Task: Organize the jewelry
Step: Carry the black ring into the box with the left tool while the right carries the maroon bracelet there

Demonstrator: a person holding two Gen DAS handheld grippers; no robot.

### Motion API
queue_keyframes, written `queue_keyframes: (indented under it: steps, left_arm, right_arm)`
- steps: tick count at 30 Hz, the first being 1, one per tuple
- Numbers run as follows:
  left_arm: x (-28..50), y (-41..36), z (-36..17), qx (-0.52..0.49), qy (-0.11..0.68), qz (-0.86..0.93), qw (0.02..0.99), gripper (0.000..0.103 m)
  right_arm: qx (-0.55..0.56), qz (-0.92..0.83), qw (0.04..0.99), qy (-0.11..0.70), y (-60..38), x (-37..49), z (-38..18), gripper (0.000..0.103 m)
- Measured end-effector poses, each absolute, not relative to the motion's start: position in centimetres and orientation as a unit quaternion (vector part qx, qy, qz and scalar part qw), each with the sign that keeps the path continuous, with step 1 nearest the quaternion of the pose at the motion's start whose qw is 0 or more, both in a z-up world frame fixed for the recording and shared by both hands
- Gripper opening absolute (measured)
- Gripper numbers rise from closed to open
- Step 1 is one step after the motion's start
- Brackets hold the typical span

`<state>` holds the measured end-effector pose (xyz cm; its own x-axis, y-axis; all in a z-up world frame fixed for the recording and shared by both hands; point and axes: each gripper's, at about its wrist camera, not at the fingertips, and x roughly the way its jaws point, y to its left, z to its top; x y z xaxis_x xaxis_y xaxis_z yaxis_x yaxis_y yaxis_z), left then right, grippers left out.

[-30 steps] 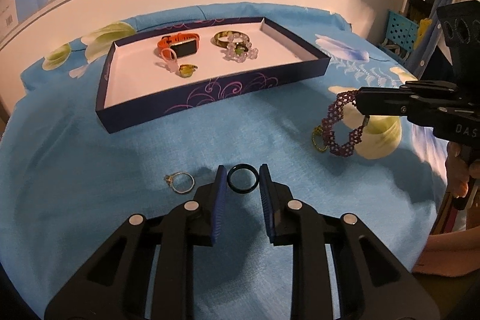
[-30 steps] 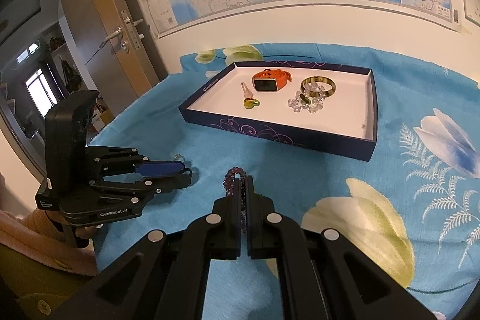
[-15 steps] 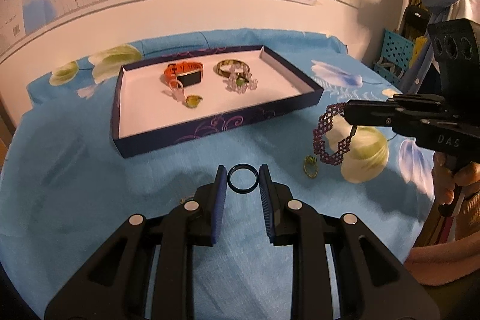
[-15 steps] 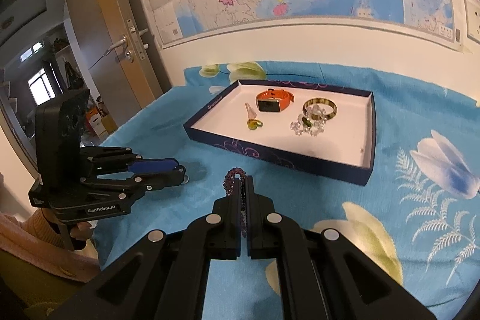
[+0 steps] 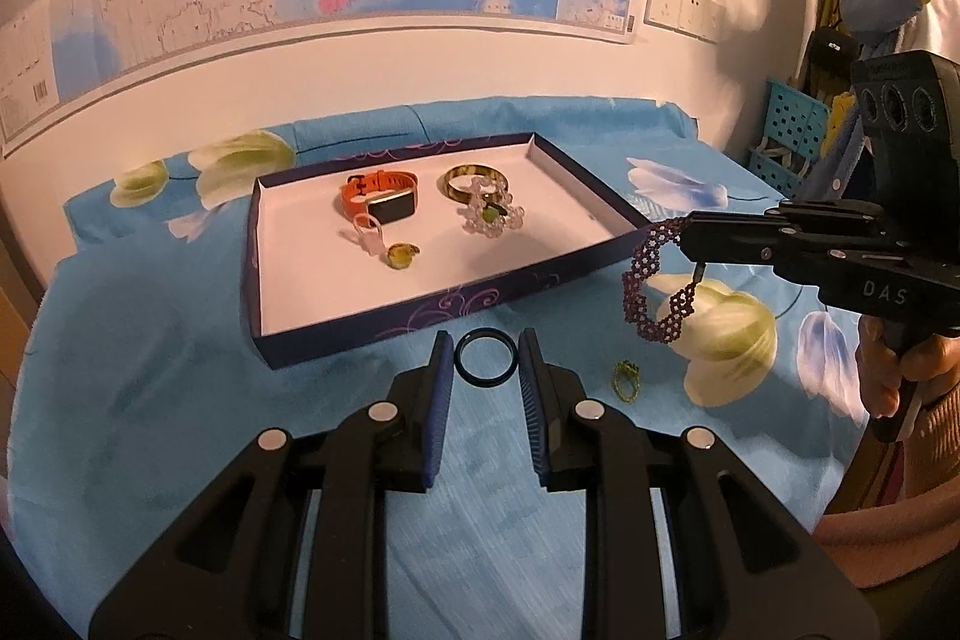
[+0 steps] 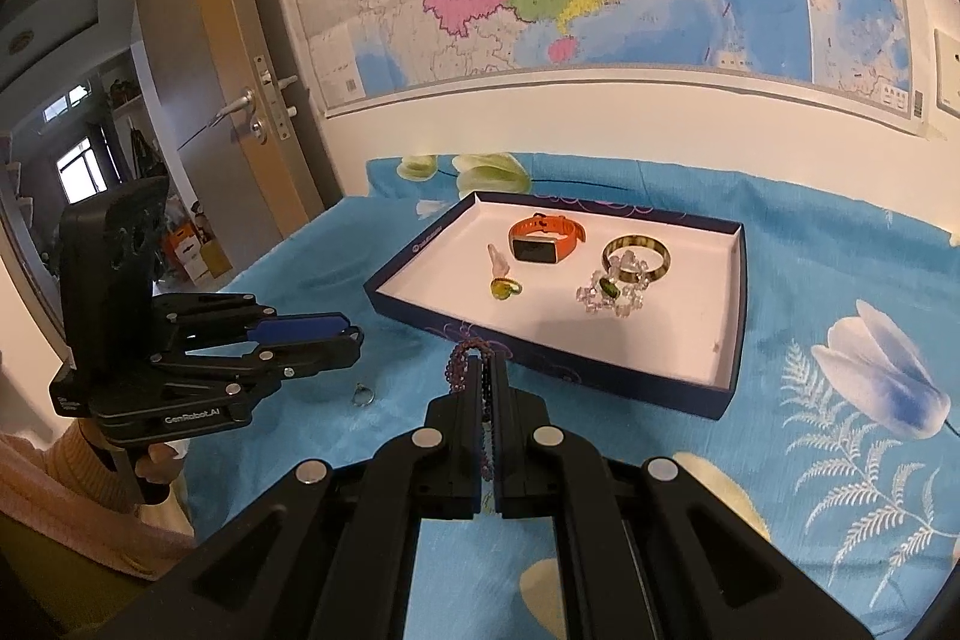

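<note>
left claw [image 5: 485,370] is clenching a dark ring [image 5: 485,366], at 6 o'clock from the tray [image 5: 432,307] | right claw [image 6: 487,388] is gripping the beaded bracelet [image 5: 654,280], at 3 o'clock | step: carrying both trayward | next: lowering inside the rim, then releasing

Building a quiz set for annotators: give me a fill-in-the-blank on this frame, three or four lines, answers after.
1. The left gripper holds a dark ____ between its fingers.
2. The right gripper is shut on a beaded purple ____, which hangs above the blue floral cloth.
3. The watch in the tray has an ____ strap.
4. A small gold-green ring lies on the cloth, ____ the tray.

Missing words: ring; bracelet; orange; outside
</note>
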<state>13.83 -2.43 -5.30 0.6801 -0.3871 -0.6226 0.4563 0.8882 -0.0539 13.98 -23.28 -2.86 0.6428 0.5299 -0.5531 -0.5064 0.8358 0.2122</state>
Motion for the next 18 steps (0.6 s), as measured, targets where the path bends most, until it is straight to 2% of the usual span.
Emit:
queue_keyframes:
  steps: [18]
  left_arm:
    - [17.2, -2.5, -4.2, 0.06, 0.312, -0.214, 0.924, 0.022]
  right_arm:
    - [0.016, 0.279, 0.912, 0.298, -23.5, 17.7, -1.7, 0.001]
